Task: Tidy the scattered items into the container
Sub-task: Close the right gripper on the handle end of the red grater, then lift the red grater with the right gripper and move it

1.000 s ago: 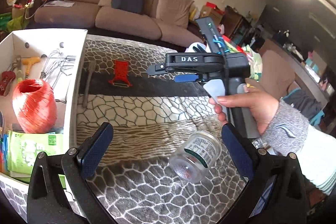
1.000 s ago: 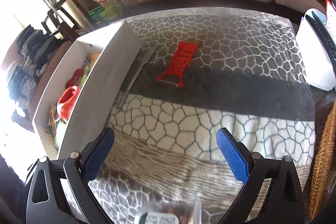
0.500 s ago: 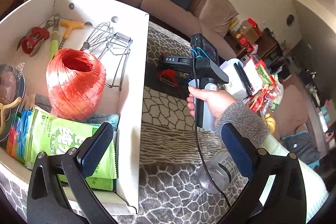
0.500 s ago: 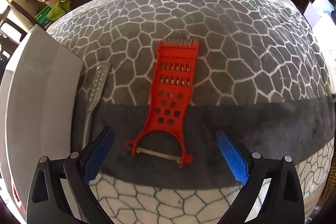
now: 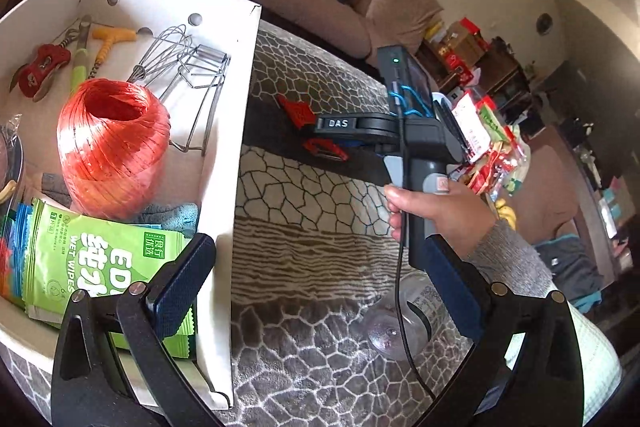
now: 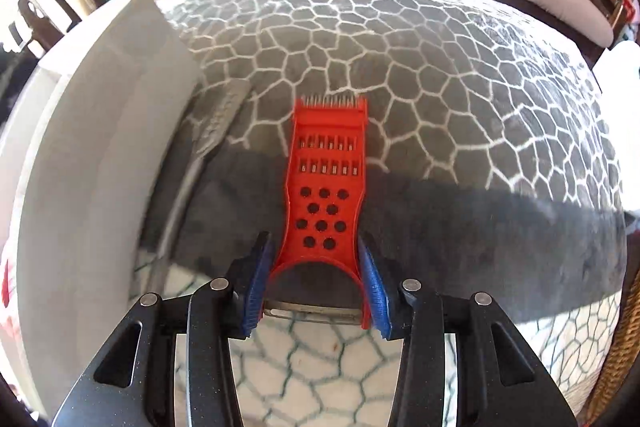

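Gripping the red grater (image 6: 326, 195) at its forked peeler end, the right tool (image 6: 316, 287) was seen nearly closed, both blue pads pressed against the grater's sides on the patterned blanket (image 6: 460, 75). The left tool (image 5: 320, 291) was held wide open and empty, the white box (image 5: 224, 187) at its 10 o'clock.
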`<state>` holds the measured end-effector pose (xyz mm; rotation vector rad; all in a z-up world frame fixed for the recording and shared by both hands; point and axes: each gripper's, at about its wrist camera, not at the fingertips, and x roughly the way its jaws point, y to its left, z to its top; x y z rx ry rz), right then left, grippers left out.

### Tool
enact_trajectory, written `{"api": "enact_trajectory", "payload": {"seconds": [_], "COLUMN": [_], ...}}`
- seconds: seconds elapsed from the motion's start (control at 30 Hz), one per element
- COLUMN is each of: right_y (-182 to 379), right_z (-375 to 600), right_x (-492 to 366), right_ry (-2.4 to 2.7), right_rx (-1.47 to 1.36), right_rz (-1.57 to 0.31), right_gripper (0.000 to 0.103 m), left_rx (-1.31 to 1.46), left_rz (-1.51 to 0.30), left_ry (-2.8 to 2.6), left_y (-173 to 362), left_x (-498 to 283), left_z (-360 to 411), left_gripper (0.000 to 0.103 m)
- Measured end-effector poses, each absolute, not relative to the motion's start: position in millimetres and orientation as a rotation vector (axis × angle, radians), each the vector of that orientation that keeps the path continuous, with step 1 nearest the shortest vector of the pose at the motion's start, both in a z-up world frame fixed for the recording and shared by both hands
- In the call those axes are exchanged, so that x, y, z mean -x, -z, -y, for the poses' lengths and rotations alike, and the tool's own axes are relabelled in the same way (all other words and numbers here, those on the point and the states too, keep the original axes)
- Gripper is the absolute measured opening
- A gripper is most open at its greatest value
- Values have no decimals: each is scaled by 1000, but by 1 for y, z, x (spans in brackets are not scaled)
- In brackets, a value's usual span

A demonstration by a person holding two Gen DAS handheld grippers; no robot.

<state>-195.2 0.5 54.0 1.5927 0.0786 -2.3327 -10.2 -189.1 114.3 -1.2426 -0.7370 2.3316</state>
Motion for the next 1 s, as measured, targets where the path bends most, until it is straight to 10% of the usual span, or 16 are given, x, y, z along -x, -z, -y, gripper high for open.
{"api": "enact_trajectory", "payload": {"seconds": [0.2, 0.37, 0.5, 0.87, 1.0], "right_y": [-96, -115, -108, -23, -26], "right_z": [-31, -22, -13, 26, 33], "right_x": [147, 118, 120, 156, 148], "right_ry": [2240, 2202, 2226, 2220, 2245], "right_rx": [-1589, -1625, -1633, -1836, -1755], "right_rz": [-106, -163, -162, -247, -330], "right_gripper": [16, 22, 63, 63, 40], "left_rx": [1199, 1129, 1082, 1104, 1105], "left_rz": [845, 807, 780, 876, 878], "left_ry": [-2310, -2323, -2336, -2328, -2322], "left_y": [-119, -136, -143, -139, -138], "left_x": [11, 5, 2, 8, 8], "left_z": [205, 202, 200, 221, 221], "left_gripper": [103, 103, 103, 103, 103]}}
